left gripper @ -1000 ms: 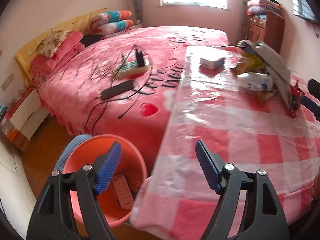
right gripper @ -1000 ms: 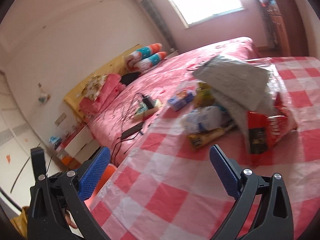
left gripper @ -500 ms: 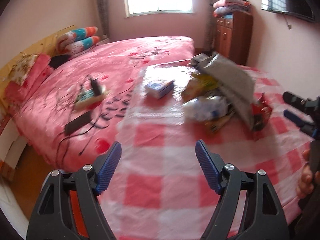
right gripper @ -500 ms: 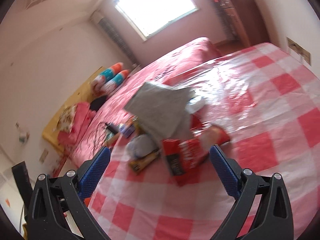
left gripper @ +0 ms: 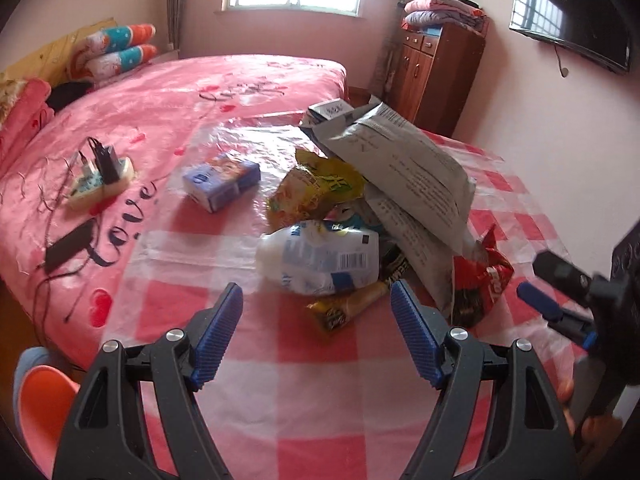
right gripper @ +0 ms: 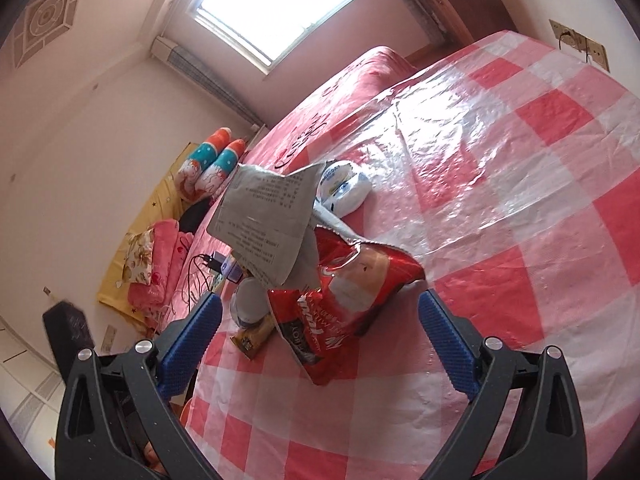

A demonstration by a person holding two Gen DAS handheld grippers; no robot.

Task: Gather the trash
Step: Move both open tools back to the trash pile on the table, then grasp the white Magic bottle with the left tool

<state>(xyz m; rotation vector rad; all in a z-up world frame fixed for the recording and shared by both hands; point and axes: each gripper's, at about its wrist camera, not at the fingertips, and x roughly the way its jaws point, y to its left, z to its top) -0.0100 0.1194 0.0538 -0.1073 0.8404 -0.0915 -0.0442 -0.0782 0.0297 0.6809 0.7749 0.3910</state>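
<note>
Both our grippers — left gripper (left gripper: 316, 328) and right gripper (right gripper: 320, 344) — hang with jaws apart, empty, short of the trash pile on the tabletop (left gripper: 280, 400). The red bag (right gripper: 340, 292) looks light, crinkly, slippery — we'd pinch its free edge.

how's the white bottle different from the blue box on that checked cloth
The white bottle is rounded, crumpled and lies on its side against the trash pile, touching the wrappers; the blue box is flat-sided, keeps its shape and sits apart on its own. The bottle is mostly white with blue print and a barcode; the box is blue and purple. Both rest on the checked cloth.
</note>
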